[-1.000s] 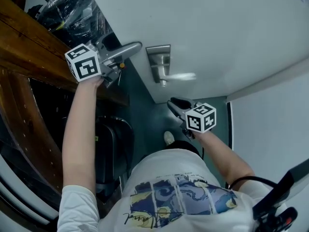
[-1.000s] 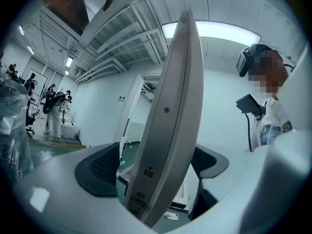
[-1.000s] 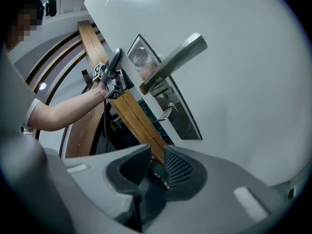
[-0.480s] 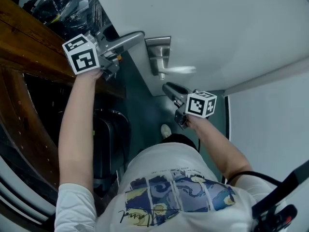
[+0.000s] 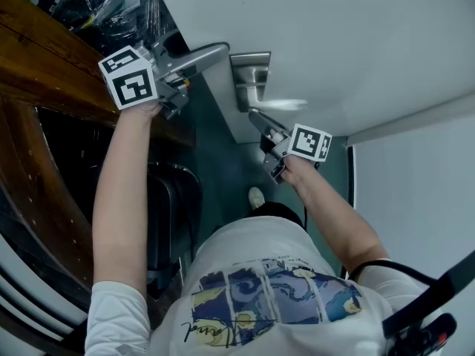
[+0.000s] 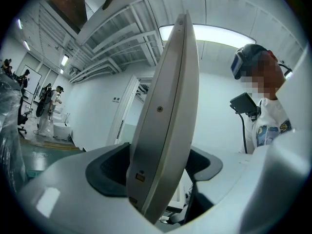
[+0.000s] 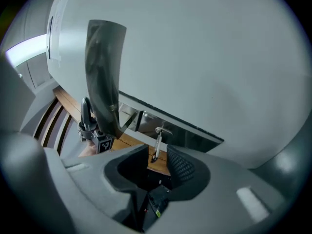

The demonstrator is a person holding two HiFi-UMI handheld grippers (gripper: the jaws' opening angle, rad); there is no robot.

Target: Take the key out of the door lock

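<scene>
At the far left a wooden frame (image 5: pixel 44 73) runs beside the opening. Next to it the left hand-held gripper (image 5: pixel 172 80) is closed round the far lever (image 5: pixel 194 56) of the door (image 5: pixel 334 35). In the left gripper view its dark pads sit against both sides of the silver bar. This grip looks meant to brace the door, so that a pull on the key does not swing it.

Further right, the lock plate (image 5: pixel 251 73) sits on the near face with the near lever (image 5: pixel 282 104) sticking out from it. From the head view I cannot make out the key itself, because the plate and the approaching tool crowd that spot.

The right gripper view shows it better. A thin metal key (image 7: pixel 156 145) hangs out of the lock below the near lever, and it lines up with the gap between that tool's pads.

The right hand-held gripper (image 5: pixel 266 130) reaches up from under the plate with its jaws opening. It holds nothing, and the key lies in the line of the gap without either pad pressing on it. It is aimed along the key's length, most likely so the pads can close on the flat head and draw it straight out.
</scene>
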